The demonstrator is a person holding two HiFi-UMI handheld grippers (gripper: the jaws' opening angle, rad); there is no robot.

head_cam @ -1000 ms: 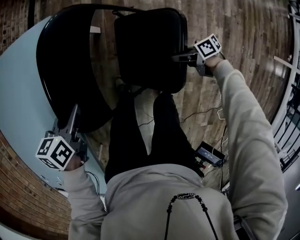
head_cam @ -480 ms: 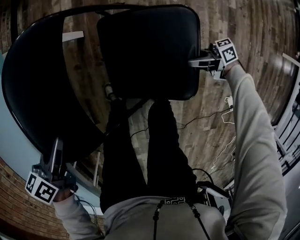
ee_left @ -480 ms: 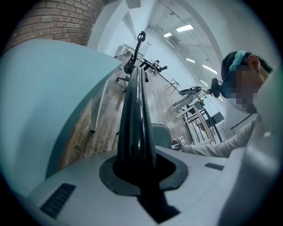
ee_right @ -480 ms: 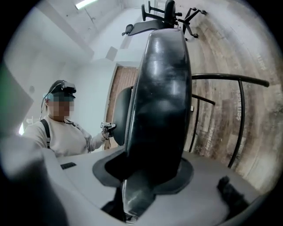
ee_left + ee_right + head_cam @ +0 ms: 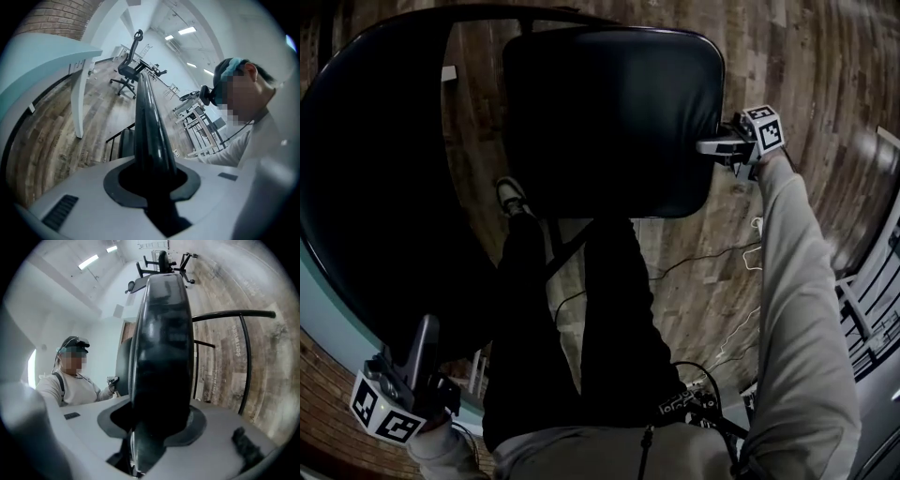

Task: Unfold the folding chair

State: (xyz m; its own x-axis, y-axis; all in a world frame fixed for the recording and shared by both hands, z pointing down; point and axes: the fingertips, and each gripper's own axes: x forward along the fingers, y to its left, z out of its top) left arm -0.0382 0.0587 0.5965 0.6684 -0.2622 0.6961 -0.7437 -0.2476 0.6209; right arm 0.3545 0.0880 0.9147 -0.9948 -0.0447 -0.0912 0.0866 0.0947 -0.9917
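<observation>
Closest to me are the person's grey sleeve (image 5: 806,309) and dark legs (image 5: 572,319), seen from above. Down at the left, the left gripper (image 5: 425,330) bites the thin black rim of the backrest (image 5: 375,187). Its jaws are opening a little, with the rim right between them and the pads on it. Out at the right, the right gripper (image 5: 705,147) is clamped on the side edge of the seat (image 5: 609,122). Both parts belong to the folding chair (image 5: 487,13), which is held in front of the person's legs with the wood floor (image 5: 787,56) behind it. The seat faces up at the person, and its long side runs left to right toward the right gripper. The backrest is a big curved sheet, and its rim runs straight away from the left gripper. It is so dark that I cannot see its surface, and its left side is cut off. The chair's legs hide under the seat, apart from a black tube (image 5: 234,314), and one shoe (image 5: 511,195) peeks out. Far off stand a pale blue table (image 5: 47,56) and an office chair (image 5: 127,70).
</observation>
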